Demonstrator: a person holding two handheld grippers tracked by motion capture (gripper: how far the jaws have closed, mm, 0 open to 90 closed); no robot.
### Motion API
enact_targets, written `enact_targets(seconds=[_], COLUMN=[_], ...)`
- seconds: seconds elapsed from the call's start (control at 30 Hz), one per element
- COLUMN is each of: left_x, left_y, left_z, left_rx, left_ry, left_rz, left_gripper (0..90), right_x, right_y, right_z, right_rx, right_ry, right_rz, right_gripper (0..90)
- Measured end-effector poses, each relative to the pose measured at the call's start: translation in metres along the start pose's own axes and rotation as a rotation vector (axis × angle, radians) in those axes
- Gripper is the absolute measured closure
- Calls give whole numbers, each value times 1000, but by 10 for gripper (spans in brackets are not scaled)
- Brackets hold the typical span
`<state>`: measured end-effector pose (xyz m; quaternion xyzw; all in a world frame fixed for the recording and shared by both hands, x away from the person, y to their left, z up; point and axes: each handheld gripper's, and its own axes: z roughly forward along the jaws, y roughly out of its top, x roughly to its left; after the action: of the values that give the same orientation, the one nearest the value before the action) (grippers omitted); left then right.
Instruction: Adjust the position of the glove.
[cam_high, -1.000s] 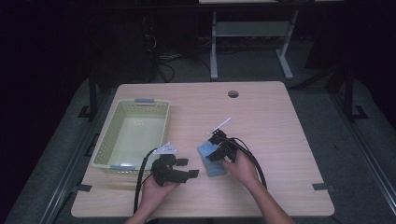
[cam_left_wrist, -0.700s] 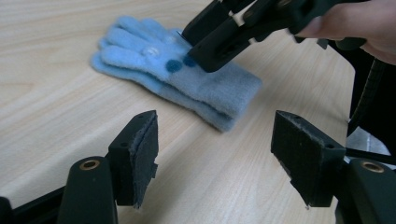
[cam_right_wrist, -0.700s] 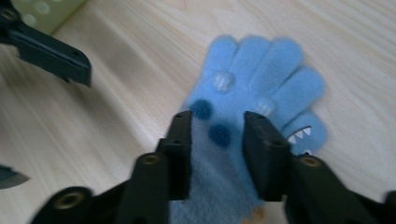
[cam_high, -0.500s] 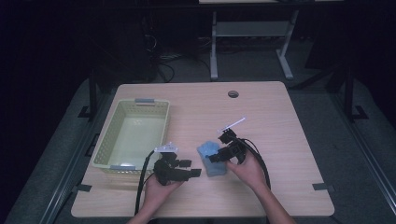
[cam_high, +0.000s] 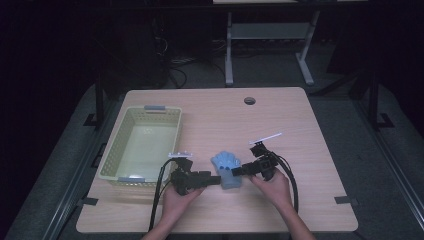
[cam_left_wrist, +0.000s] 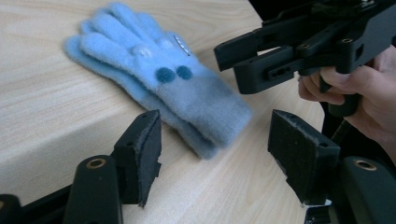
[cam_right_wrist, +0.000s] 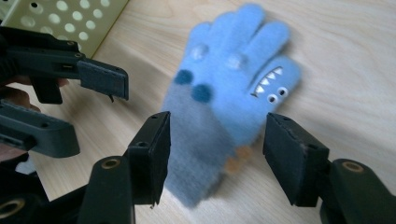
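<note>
A pale blue knitted glove (cam_high: 227, 165) with dark blue dots and a toothed monster face (cam_right_wrist: 268, 88) lies flat on the wooden table (cam_high: 280, 115), fingers pointing away from me. My left gripper (cam_high: 216, 179) points at its cuff from the left. Its jaws have just been closing, but they stand open, with the cuff (cam_left_wrist: 210, 116) ahead between them and untouched. My right gripper (cam_high: 235, 172) comes in from the right. Its jaws have just been opening, and the pads (cam_right_wrist: 289, 154) stand apart on either side of the grey-blue cuff (cam_right_wrist: 196, 135) without pressing it.
A pale yellow perforated basket (cam_high: 172, 135) stands at the left of the table, with nothing in it. A round cable hole (cam_high: 249, 100) sits near the far edge. Bare wood stretches to the right and behind the glove.
My right gripper has let go of the glove and drawn back to the right, jaws now apart. The glove lies flat on the table. My left jaws have narrowed a little.
</note>
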<state>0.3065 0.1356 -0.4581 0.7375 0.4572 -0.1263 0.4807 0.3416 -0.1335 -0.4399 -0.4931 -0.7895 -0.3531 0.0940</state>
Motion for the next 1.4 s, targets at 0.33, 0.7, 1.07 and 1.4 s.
enact_targets(seconds=[0.33,0.7,1.07,1.4], left_x=[4,2,5,4], left_y=[2,0,3,2], left_z=[14,23,29,31], left_rx=[32,78,91,95], left_ry=[-3,54,49,42], left_rz=[-53,-28,-62,-46], left_gripper=[418,518,546,559], right_x=[-9,-10,-13,-12], right_y=[-15,-20,-25,-28], right_z=[7,12,15,18], right_rx=[-30,-24,-25,-30], right_ry=[59,81,112,121], right_rz=[65,78,121,131], right_gripper=[467,497,556,626])
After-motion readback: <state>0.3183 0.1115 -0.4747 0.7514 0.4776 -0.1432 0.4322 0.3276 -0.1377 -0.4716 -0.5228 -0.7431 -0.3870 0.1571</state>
